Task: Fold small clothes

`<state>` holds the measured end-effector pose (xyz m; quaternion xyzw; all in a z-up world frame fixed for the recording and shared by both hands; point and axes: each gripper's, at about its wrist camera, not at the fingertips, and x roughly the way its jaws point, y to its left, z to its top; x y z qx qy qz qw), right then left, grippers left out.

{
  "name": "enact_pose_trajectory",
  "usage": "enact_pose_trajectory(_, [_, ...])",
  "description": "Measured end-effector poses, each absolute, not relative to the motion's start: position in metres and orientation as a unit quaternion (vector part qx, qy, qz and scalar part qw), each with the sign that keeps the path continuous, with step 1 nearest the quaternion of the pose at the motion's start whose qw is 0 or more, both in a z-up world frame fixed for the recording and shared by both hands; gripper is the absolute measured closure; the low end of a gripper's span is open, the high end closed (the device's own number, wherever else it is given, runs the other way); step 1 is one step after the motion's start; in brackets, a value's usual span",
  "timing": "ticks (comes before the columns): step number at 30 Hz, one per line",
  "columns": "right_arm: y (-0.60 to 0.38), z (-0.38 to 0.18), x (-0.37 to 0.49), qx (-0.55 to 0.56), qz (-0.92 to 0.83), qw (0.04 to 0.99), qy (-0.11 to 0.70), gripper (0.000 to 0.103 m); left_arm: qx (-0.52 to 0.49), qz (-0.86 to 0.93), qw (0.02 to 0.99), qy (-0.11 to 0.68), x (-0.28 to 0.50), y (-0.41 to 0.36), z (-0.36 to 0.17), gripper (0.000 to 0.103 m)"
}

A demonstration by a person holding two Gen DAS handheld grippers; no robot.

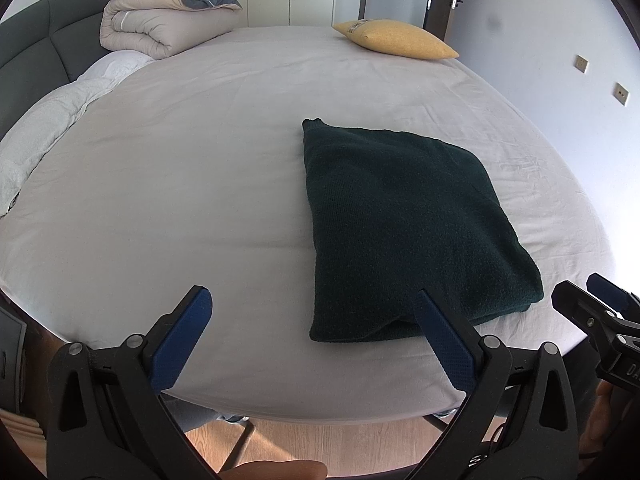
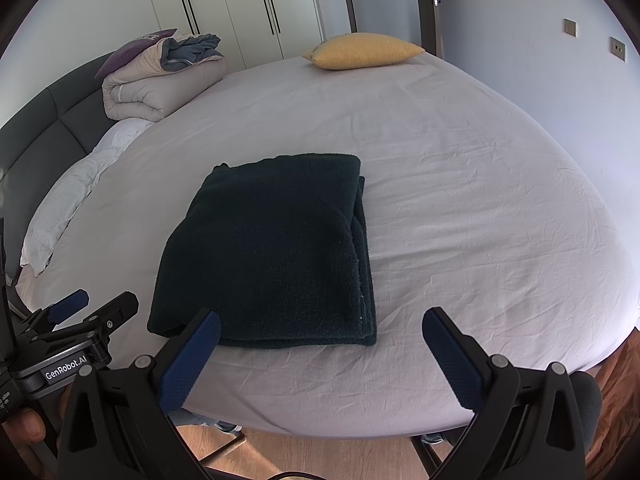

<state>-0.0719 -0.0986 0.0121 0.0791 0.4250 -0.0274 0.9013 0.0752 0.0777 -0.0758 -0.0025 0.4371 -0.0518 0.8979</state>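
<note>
A dark green knit garment (image 1: 404, 224) lies folded into a thick rectangle on the bed near its front edge; it also shows in the right wrist view (image 2: 272, 252). My left gripper (image 1: 316, 300) is open and empty, held just short of the garment's near left corner, above the bed's edge. My right gripper (image 2: 320, 320) is open and empty, in front of the garment's near right corner. Neither gripper touches the cloth. The right gripper also shows at the right edge of the left wrist view (image 1: 592, 300), and the left gripper at the left of the right wrist view (image 2: 96, 306).
The bed sheet (image 1: 200, 160) is pale and lightly wrinkled. A rolled duvet (image 1: 168, 20) and a white pillow (image 1: 52, 128) lie at the far left by the dark headboard. A yellow cushion (image 1: 396, 38) lies at the far edge. Wood floor (image 1: 340, 440) runs below the front edge.
</note>
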Motion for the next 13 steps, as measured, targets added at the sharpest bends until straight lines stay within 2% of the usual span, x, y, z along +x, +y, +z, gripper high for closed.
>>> enact_pose_trajectory(13, [-0.097,0.0074,-0.0735,0.084,-0.028,0.899,0.428,0.0,0.003,-0.052,0.897,0.438,0.078,0.0821,-0.0772,0.0])
